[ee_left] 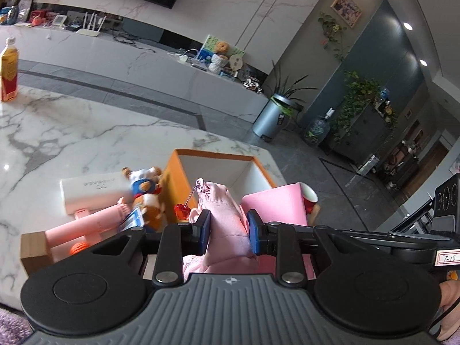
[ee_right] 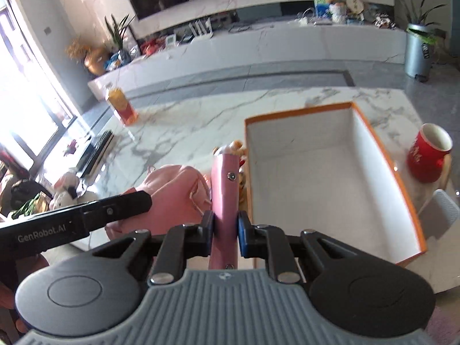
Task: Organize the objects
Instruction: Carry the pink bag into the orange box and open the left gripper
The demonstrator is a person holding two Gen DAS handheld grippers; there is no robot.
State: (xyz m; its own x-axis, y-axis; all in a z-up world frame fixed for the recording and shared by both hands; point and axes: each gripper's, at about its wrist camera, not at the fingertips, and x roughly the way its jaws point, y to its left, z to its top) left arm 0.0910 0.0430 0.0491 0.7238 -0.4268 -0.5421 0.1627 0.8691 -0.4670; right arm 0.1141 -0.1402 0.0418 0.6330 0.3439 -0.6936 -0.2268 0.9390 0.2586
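Holding: both grippers clamped on pink items beside the box
Left gripper [ee_left: 229, 231]: jaws narrowed on a pink fabric bag [ee_left: 227, 224], blue pads pressing both sides of its top fold
Bag: lifted off the table; red heart charm [ee_left: 182, 210] dangles on a bead chain from its upper end
Right gripper [ee_right: 225, 231]: jaws nearly closed on the thin edge of a pink folder [ee_right: 224, 189], held upright, snap studs showing
Folder: just left of the box's near wall in the right wrist view
Box [ee_right: 376, 155]: orange outside, white inside, open top, sits on the marble table [ee_left: 72, 126]
Red mug [ee_right: 428, 155]: on the table, right of the box, apart from it
Plush bear [ee_left: 145, 189]: against the box's left outer wall
White carton [ee_left: 92, 189]: flat on the table, left of the bear
Pink handheld fan [ee_left: 89, 224]: lying near the carton
Bottle [ee_left: 8, 70]: upright, far left, well apart from everything else
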